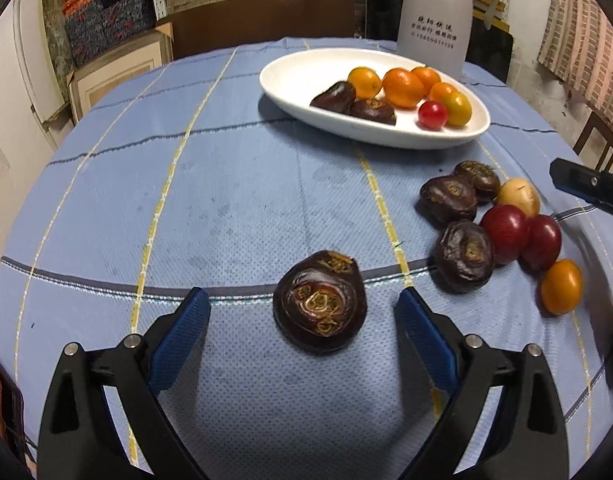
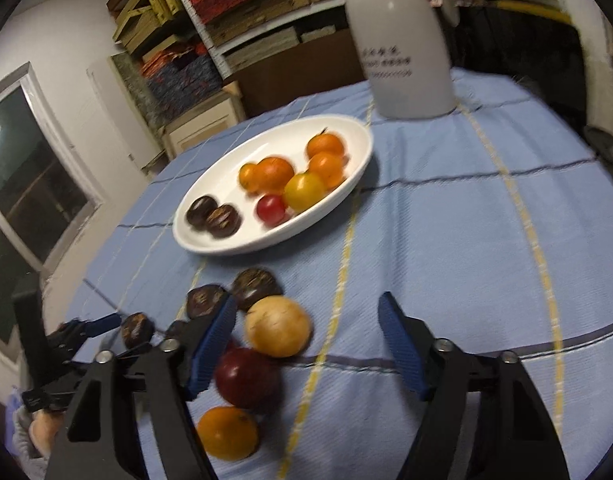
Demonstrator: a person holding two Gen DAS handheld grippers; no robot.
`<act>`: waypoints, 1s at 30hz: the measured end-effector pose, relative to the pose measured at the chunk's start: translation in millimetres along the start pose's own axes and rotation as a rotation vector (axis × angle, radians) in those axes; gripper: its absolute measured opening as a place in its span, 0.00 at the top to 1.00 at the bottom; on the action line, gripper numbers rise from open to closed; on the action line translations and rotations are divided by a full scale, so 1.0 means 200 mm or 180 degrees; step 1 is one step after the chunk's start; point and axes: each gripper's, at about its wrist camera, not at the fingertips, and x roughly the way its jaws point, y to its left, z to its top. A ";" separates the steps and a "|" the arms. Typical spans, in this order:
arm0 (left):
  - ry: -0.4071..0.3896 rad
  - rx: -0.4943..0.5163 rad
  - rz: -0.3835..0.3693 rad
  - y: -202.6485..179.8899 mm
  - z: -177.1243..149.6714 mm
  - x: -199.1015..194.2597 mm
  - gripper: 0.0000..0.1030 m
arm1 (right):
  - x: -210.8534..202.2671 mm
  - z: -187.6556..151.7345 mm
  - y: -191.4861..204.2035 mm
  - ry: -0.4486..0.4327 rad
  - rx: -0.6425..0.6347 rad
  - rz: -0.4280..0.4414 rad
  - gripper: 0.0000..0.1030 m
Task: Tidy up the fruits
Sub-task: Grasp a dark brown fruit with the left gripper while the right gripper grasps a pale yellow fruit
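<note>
My left gripper (image 1: 302,300) is open, its blue pads on either side of a dark brown water chestnut (image 1: 319,301) lying on the blue cloth. My right gripper (image 2: 308,312) is open and empty above a loose pile: a pale yellow fruit (image 2: 277,326), a dark red fruit (image 2: 246,376), an orange fruit (image 2: 227,433) and dark chestnuts (image 2: 255,282). The same pile shows in the left wrist view (image 1: 502,228). A white oval plate (image 1: 290,80) holds several orange fruits, a red one and two chestnuts; it also shows in the right wrist view (image 2: 234,160).
A tall white plastic jug (image 1: 434,12) stands behind the plate, also in the right wrist view (image 2: 402,40). Shelves of boxes line the back wall. A wooden chair (image 1: 602,148) stands at the table's right edge. The right gripper's tip (image 1: 586,186) shows at the right.
</note>
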 end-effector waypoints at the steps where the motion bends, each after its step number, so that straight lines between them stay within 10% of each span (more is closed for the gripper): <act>1: 0.0032 -0.0020 -0.0010 0.01 0.00 0.01 0.09 | 0.02 0.00 -0.01 0.0083 0.0073 0.0122 0.43; 14: -0.0064 0.0057 -0.0068 -0.02 0.00 -0.02 0.08 | 0.13 -0.03 0.08 0.0284 0.0018 0.0161 0.54; 24: -0.0117 0.0004 -0.0216 -0.01 0.01 -0.02 0.58 | 0.16 -0.04 0.10 0.0312 -0.0131 0.0025 0.60; 30: -0.0156 -0.0140 -0.0338 0.03 0.02 -0.03 0.59 | 0.11 -0.02 0.06 0.0187 -0.0037 0.0030 0.60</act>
